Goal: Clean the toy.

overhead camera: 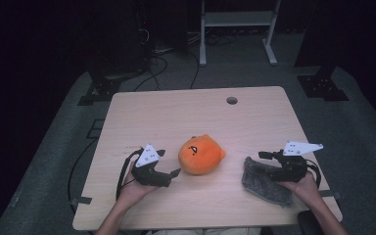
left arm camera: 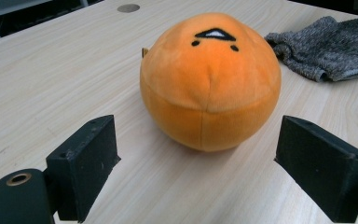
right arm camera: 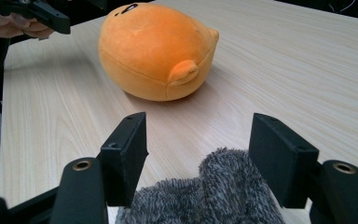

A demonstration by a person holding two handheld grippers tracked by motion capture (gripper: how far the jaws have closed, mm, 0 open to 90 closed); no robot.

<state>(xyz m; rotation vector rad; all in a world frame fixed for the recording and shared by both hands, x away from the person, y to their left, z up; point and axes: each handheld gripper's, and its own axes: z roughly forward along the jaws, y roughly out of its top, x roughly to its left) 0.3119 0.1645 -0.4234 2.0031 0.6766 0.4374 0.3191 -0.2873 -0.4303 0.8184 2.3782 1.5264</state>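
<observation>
Two hand-held grippers and two soft things on a pale wooden table [overhead camera: 142, 112].

In the middle: a round orange plush toy [overhead camera: 200, 155], squashy and smooth, with a small black face stitched on top and a little nub on its side. Shaped like a fat ball, a bit wider than tall, with the wide way running across the table from one gripper to the other.

On the person's left: the left gripper [overhead camera: 175, 173], jaws wide apart, nothing between them. Pointing straight at the orange plush toy [left arm camera: 209, 81], which sits just ahead of the tips, lined up with the gap and not touching. Nearer to the toy than the other gripper, so likely the one to go for it. Probably a short push forward, then a squeeze on both round sides. Soft stuffing, so likely some give and maybe a slip.

On the person's right: the right gripper [overhead camera: 264, 155], jaws also wide apart and pressing on nothing. Under it and poking up between the jaws: a grey fuzzy cloth [right arm camera: 214, 196], shaggy and limp, lying flat in a rumpled heap [overhead camera: 264, 181]. Hard to tell whether the fuzz brushes the jaws.

Toy and cloth near each other but apart, with bare wood in between.
</observation>
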